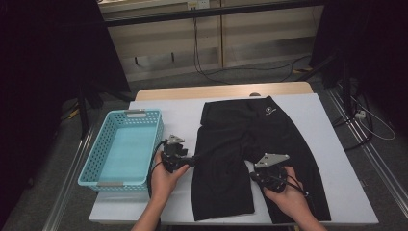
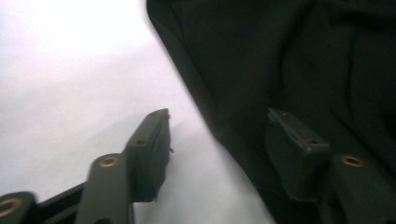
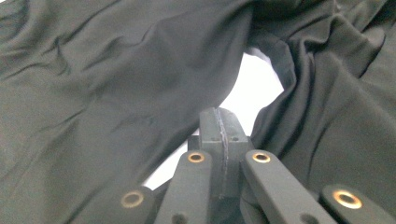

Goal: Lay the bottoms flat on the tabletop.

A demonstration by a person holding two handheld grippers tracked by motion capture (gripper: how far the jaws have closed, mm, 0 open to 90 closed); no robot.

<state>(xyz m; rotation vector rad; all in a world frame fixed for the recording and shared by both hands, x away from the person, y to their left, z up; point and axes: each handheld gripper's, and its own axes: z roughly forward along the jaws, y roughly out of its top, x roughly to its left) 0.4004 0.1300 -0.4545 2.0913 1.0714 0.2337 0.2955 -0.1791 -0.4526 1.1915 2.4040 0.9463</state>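
Far left on the desk (image 1: 332, 144): a light-blue basket (image 1: 98, 166) with perforated walls, lying lengthwise near the left edge, nothing seen inside. Just right of its near corner, the left hand (image 1: 166, 180), wrapped around the left gripper (image 1: 192, 159), which pointed rightward at the outer edge of the left leg of the black shorts (image 1: 240, 144). In the left gripper view, jaws spread: one pad over the white desk surface, the other over the dark cloth, with the hem edge of the shorts (image 2: 289, 70) running between them; no pressing of either pad on the fabric visible there. Cable looping from the gripper body back toward the wrist.

At centre, the shorts spread flat, waistband toward the far side of the desk, both legs reaching toward the near edge, a small pale logo near the waistband on the right. A wedge of white desk showing between the two legs at the crotch.

Further right, the right hand (image 1: 288, 195) resting on the right leg of the shorts, holding the right gripper (image 1: 257, 178) with its grey three-cornered plate on top. In the right gripper view, jaws pressed together, pad against pad, with no cloth seen between them; rumpled black fabric (image 3: 116, 93) all around and the white gap of desk just beyond the tips.
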